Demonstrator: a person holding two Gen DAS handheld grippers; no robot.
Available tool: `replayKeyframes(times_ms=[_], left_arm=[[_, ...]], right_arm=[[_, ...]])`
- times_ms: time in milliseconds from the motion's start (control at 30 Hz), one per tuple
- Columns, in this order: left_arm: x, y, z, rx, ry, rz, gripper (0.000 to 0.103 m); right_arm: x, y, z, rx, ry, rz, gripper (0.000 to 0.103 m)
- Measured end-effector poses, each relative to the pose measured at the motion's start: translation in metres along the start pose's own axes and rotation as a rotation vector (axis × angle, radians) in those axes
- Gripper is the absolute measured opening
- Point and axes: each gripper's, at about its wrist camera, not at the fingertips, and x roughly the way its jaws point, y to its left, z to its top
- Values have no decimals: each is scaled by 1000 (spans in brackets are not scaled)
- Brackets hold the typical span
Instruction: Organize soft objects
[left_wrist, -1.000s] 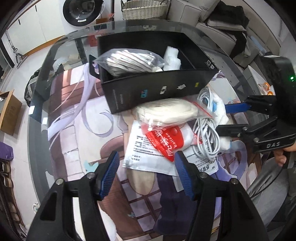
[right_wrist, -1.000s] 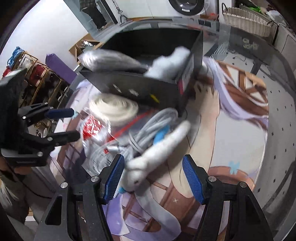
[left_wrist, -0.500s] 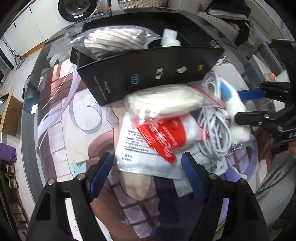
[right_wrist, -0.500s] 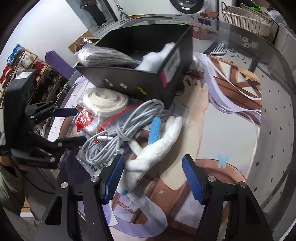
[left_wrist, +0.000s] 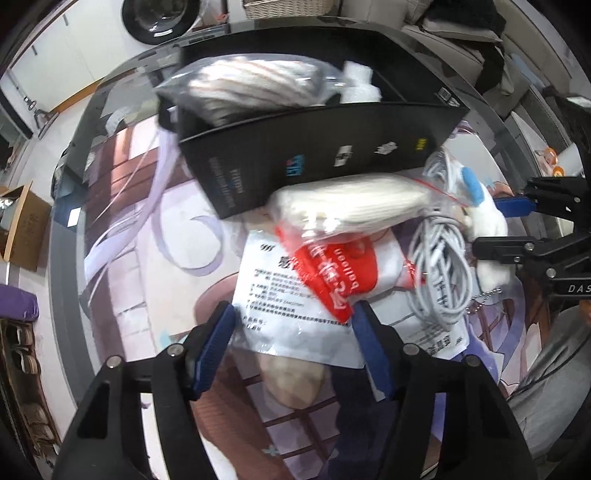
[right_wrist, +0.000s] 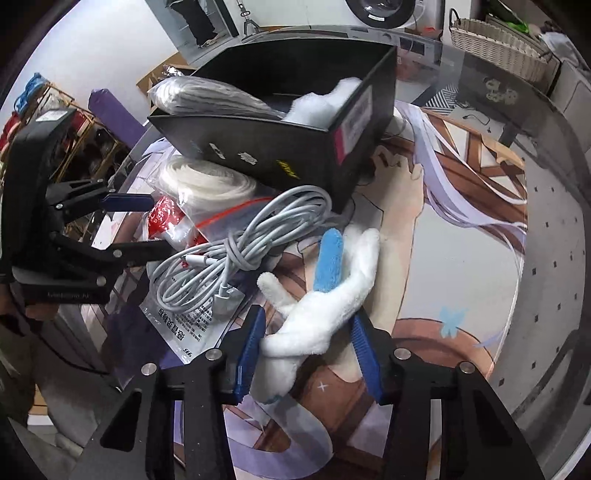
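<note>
Right gripper (right_wrist: 308, 345): brought forward over the last second; jaws wide, now flanking the white plush toy (right_wrist: 325, 302) without pressing on it.
Plush toy: lying on the printed mat (right_wrist: 461, 258), just beside the grey cable bundle (right_wrist: 236, 251); previously ahead of the fingers, now between them.
Left gripper (left_wrist: 291, 347): advanced towards the heap; jaws wide, nothing held, the white printed pouch (left_wrist: 280, 295) framed between the pads.
Red balloon packet (left_wrist: 332, 273): on top of the pouch, unmoved.
Black box (right_wrist: 291, 122): already holding a bagged bundle and white stuffing.
Judgement: both grasps set up, neither closed; plush toy probably next for the box.
</note>
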Motion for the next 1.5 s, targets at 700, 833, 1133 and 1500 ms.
replayKeyframes(times_ms=[700, 833, 1133, 1500], left_arm=[[6, -3, 11, 99, -36, 107, 79], [10, -15, 13, 123, -19, 84, 81], [14, -17, 6, 119, 5, 72, 96], [21, -1, 14, 81, 17, 70, 103]], right_arm=[[4, 11, -5, -77, 0, -137, 49], [4, 10, -5, -78, -2, -132, 49], [6, 18, -7, -103, -6, -139, 50], [7, 28, -8, -143, -6, -131, 54]])
